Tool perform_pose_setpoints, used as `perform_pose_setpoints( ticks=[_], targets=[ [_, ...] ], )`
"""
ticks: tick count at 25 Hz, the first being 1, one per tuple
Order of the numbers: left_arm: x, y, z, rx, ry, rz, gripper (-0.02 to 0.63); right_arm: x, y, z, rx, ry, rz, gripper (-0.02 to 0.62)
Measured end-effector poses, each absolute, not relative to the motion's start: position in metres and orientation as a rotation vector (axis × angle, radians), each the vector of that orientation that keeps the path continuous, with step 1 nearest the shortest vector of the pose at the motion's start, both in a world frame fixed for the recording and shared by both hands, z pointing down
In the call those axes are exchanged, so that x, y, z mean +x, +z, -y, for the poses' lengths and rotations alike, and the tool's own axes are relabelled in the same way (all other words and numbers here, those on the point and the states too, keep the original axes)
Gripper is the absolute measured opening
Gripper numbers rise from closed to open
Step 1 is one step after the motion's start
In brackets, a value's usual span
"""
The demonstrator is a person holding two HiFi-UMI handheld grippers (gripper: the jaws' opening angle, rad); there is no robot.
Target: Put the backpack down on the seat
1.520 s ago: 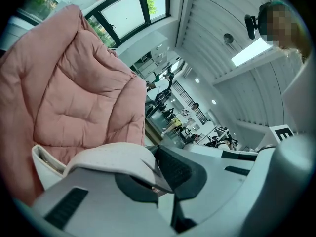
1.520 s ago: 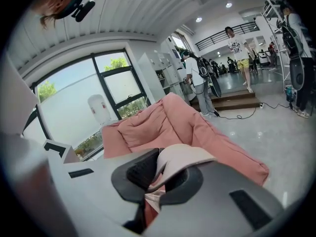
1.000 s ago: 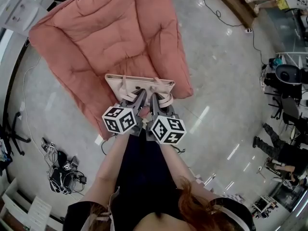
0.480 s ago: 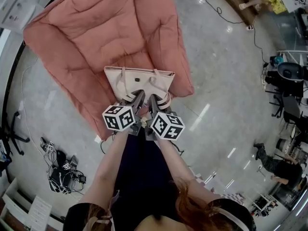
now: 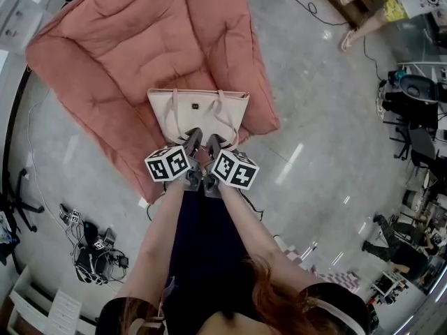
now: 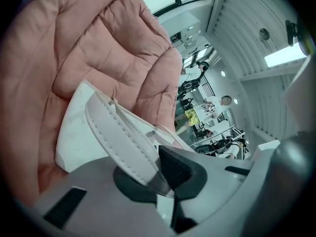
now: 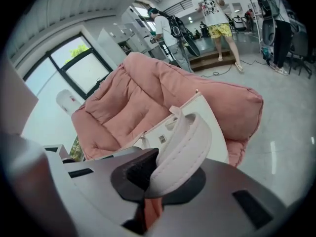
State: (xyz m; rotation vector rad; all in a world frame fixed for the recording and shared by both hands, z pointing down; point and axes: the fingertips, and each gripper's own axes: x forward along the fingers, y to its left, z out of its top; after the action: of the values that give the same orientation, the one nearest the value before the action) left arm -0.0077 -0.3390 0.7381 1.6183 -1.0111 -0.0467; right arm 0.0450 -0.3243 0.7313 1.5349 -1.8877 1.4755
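On the left gripper (image 6: 165, 179), the fingers (image 6: 180, 169) are clenched on a flat cream strap (image 6: 116, 132) with stitched edges. The right gripper (image 7: 148, 184) is clamped the same way on the other strap (image 7: 182, 144), which bends in a padded loop over its dark pads.

Both straps run down to the backpack (image 5: 199, 110), a pale cream, smooth, tote-shaped bag with a straight top edge and a small dark badge on its face. It hangs upright over the front part of the seat (image 5: 126, 54), close against the cushion; whether its bottom rests there I cannot tell.

Both arms (image 5: 157, 236) reach forward side by side, grippers angled down, nearly touching.

The seat is salmon-pink, soft and quilted, lying on a glossy grey floor (image 5: 314, 117).
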Motion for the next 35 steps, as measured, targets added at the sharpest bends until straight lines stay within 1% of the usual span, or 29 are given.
perform_pose_setpoints(
  ticks=[7, 12, 13, 14, 15, 16, 17, 18, 19, 21, 27, 33, 35],
  targets=[
    [-0.011, 0.741, 0.336, 1.449, -0.164, 0.967, 0.021, 0.052, 0.736, 0.316, 1.561, 1.706, 1.778, 0.034],
    [-0.009, 0.743, 0.332, 1.419, -0.170, 0.935, 0.021, 0.057, 0.739, 0.312, 1.556, 1.748, 1.762, 0.039],
    [-0.011, 0.743, 0.333, 1.414, -0.164, 0.949, 0.022, 0.057, 0.739, 0.313, 1.556, 1.753, 1.763, 0.056],
    [-0.014, 0.744, 0.335, 1.412, -0.154, 0.968, 0.024, 0.058, 0.738, 0.314, 1.557, 1.763, 1.763, 0.104],
    [-0.017, 0.744, 0.336, 1.412, -0.145, 0.985, 0.037, 0.058, 0.738, 0.315, 1.560, 1.776, 1.762, 0.144],
    [-0.019, 0.745, 0.338, 1.415, -0.136, 0.994, 0.102, 0.060, 0.738, 0.316, 1.565, 1.785, 1.761, 0.162],
    [-0.020, 0.746, 0.340, 1.416, -0.127, 0.997, 0.213, 0.062, 0.738, 0.316, 1.572, 1.783, 1.759, 0.181],
    [-0.022, 0.747, 0.341, 1.418, -0.115, 1.001, 0.249, 0.066, 0.739, 0.317, 1.584, 1.768, 1.756, 0.208],
    [-0.023, 0.748, 0.342, 1.422, -0.101, 1.010, 0.257, 0.071, 0.739, 0.317, 1.596, 1.744, 1.753, 0.236],
    [-0.030, 0.749, 0.344, 1.441, -0.063, 1.044, 0.273, 0.079, 0.738, 0.317, 1.604, 1.690, 1.755, 0.257],
    [-0.041, 0.747, 0.340, 1.533, 0.102, 1.122, 0.290, 0.091, 0.735, 0.312, 1.601, 1.639, 1.765, 0.261],
    [-0.049, 0.752, 0.310, 1.655, 0.466, 1.183, 0.309, 0.092, 0.727, 0.307, 1.595, 1.614, 1.795, 0.261],
    [-0.056, 0.745, 0.304, 1.693, 0.543, 1.227, 0.311, 0.091, 0.723, 0.305, 1.593, 1.605, 1.807, 0.261]
  ],
)
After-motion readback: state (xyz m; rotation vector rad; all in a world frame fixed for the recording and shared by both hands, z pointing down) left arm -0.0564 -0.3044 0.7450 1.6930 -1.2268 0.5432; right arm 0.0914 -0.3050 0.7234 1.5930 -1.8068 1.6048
